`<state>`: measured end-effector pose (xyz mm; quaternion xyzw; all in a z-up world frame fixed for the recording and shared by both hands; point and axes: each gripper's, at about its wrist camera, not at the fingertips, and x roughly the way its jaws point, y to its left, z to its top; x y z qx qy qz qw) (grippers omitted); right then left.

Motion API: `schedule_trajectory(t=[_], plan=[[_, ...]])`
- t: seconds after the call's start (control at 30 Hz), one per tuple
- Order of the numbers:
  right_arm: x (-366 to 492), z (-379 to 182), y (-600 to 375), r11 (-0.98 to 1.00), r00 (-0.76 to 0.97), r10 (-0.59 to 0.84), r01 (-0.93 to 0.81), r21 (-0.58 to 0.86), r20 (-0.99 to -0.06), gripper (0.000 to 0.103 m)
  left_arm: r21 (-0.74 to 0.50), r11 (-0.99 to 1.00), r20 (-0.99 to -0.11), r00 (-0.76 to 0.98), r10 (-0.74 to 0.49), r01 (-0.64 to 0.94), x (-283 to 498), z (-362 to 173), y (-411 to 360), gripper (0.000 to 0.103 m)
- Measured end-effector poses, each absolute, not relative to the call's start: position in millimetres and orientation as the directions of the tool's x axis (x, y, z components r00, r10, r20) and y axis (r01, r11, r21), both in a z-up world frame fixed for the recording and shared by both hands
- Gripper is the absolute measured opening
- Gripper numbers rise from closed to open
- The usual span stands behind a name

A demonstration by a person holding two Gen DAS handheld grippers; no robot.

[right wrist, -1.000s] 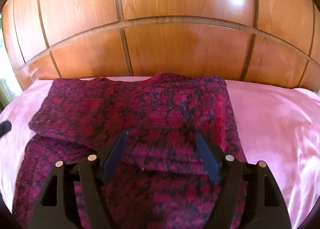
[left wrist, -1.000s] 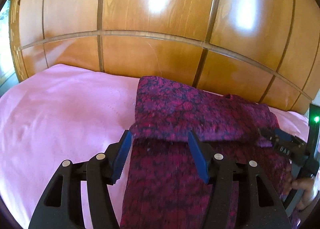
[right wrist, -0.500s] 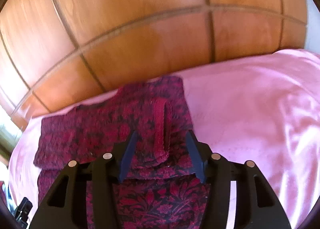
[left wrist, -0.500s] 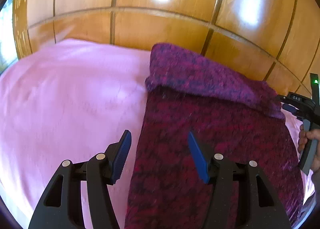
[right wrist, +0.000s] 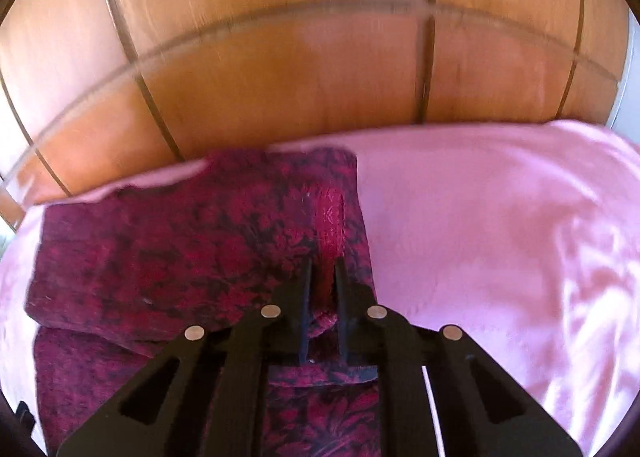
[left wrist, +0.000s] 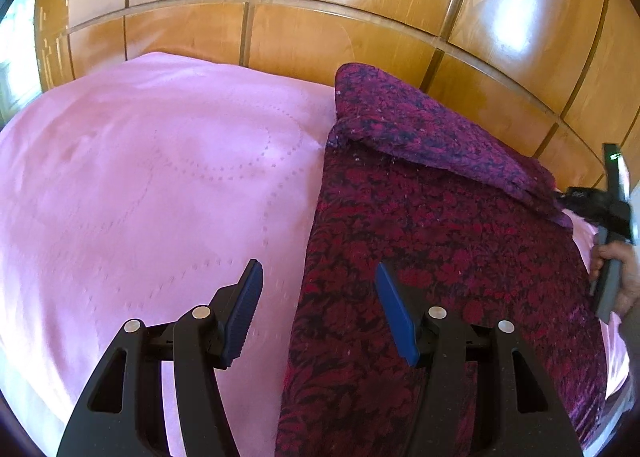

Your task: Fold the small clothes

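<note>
So the right gripper [right wrist: 323,271] has just been closing – a second ago its jaws stood wide over the sweater [right wrist: 192,253], now they're nearly together with a ridge of the knit bunched between them. It looks like the red ribbed band [right wrist: 330,225], maybe a cuff or hem, running straight ahead of the fingertips. Pads seem to press on it, so I'd call that a pinch.

Left gripper [left wrist: 316,297] hasn't changed its spread – jaws apart, nothing in them. What did change is where it hangs: earlier it was over the folded-down top flap, now the sweater's near side edge runs between its fingers, one pad [left wrist: 248,305] over the pink bed [left wrist: 140,197], the other over the knit.

The sweater lies flat on the bed, top part already folded over, wooden headboard [left wrist: 360,29] behind.

My read – right side has its grab, left is lining up for its own. Next fold probably can't start until the left bites too.
</note>
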<state>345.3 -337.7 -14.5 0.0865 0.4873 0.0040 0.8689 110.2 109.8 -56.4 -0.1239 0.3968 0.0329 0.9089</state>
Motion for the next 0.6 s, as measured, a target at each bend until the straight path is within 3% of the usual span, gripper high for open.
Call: schedule_trajectory(t=[0.13, 0.23, 0.27, 0.5, 0.6], plan=[[338.9, -14.7, -347.0, 0.977, 0.537, 0.139, 0.063, 0.204, -0.832, 0.019, -0.218, 0.965, -0.74, 0.67, -0.067, -0.144, 94.9, -59.1, 117.2, 0.058], [320.1, -3.0, -355.7, 0.974, 0.542, 0.165, 0.042, 0.222, -0.824, 0.041, -0.239, 0.962, -0.751, 0.653, -0.096, -0.132, 79.9, -62.7, 122.8, 0.058], [308.2, 1.6, -357.5, 0.972, 0.543, 0.182, 0.028, 0.234, -0.82, 0.044, -0.248, 0.961, -0.755, 0.647, -0.109, -0.126, 76.0, -64.2, 124.6, 0.058], [215.6, 7.1, -391.4, 0.942, 0.444, 0.314, -0.034, 0.334, -0.839, 0.046, -0.309, 0.949, -0.776, 0.593, -0.216, -0.057, 34.0, -78.5, 122.7, 0.058], [176.0, 1.5, -399.1, 0.914, 0.382, 0.386, -0.034, 0.405, -0.84, 0.039, -0.32, 0.947, -0.782, 0.566, -0.26, -0.008, 22.5, -78.0, 117.4, 0.058]])
